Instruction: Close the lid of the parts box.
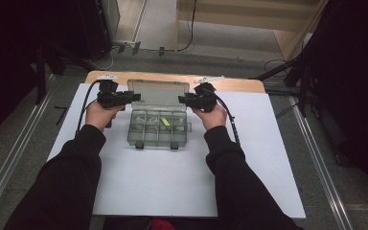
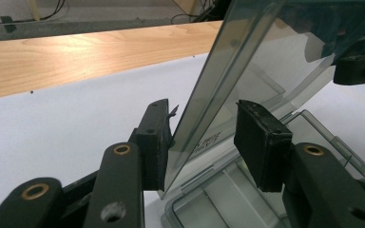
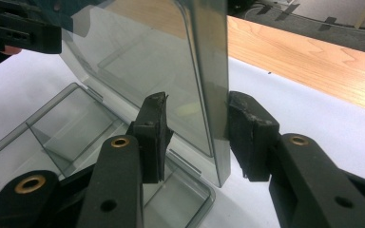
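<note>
While its clear lid [image 1: 158, 89] stands raised above the far edge, the plastic box [image 1: 159, 128] sits at the middle of the high view, on a white sheet [image 1: 172, 182] that covers most of the desk [image 1: 235, 84]. The box is split into small compartments, and one near the middle holds something yellow-green [image 1: 166, 121]; what it is cannot be made out. The left tongs [image 2: 204, 142] straddle the left end of the lid with their jaws spread: in the left gripper view one pad [image 2: 156, 142] touches the lid's edge, while the other pad [image 2: 261, 142] stands apart from it. The right tongs [image 3: 195, 137] straddle the right end, also spread, with one pad [image 3: 247, 133] against the edge and the other pad [image 3: 153, 137] apart. Bare wood shows at the upper edge of the desk, beyond the sheet.
</note>
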Demonstrator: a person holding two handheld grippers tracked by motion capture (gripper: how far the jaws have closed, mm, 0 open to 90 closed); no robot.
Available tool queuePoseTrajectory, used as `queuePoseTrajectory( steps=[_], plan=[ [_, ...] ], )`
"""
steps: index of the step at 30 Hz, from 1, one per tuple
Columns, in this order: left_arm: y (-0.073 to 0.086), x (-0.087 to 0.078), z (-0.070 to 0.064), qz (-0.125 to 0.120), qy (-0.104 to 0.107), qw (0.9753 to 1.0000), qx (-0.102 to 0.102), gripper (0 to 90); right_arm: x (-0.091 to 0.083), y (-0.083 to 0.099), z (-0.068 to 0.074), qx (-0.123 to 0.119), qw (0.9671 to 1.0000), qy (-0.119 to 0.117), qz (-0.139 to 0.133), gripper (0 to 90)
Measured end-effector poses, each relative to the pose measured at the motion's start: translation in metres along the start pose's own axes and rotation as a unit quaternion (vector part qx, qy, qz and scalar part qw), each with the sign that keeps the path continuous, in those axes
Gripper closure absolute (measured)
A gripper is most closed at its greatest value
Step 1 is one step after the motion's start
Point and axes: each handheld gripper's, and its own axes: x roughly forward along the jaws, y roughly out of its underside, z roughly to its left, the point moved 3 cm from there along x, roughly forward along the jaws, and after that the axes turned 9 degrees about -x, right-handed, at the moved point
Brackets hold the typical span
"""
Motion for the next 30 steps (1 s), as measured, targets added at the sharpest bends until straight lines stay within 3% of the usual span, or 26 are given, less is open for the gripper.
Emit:
queuePoseTrajectory(
  steps=[3, 12, 15, 20, 24, 30],
  plan=[
    [0.002, 0.001, 0.000, 0.013, -0.003, 0.9999, 0.006, 47.2, -0.001, 0.001, 0.000, 0.002, 1.0000, -0.004, -0.003, 61.3],
    [0.007, -0.008, 0.003, 0.020, 0.011, 0.9997, -0.002, 35.7, -0.002, 0.003, 0.002, -0.005, 1.0000, -0.003, -0.004, 61.7],
    [0.009, -0.011, 0.007, 0.029, 0.004, 0.9995, -0.007, 35.1, -0.003, 0.003, 0.002, -0.006, 1.0000, -0.003, -0.005, 61.7],
    [0.013, -0.022, 0.011, 0.046, 0.015, 0.9988, -0.010, 35.3, -0.003, 0.004, 0.003, -0.007, 1.0000, -0.002, -0.007, 61.5],
    [0.015, -0.029, 0.012, 0.070, 0.013, 0.9971, -0.025, 42.9, -0.004, 0.005, 0.004, -0.012, 0.9999, 0.000, -0.008, 61.3],
    [0.014, -0.040, 0.014, 0.067, 0.008, 0.9975, -0.019, 67.0, -0.004, 0.006, 0.006, -0.014, 0.9998, -0.001, -0.009, 61.0]
  ],
)
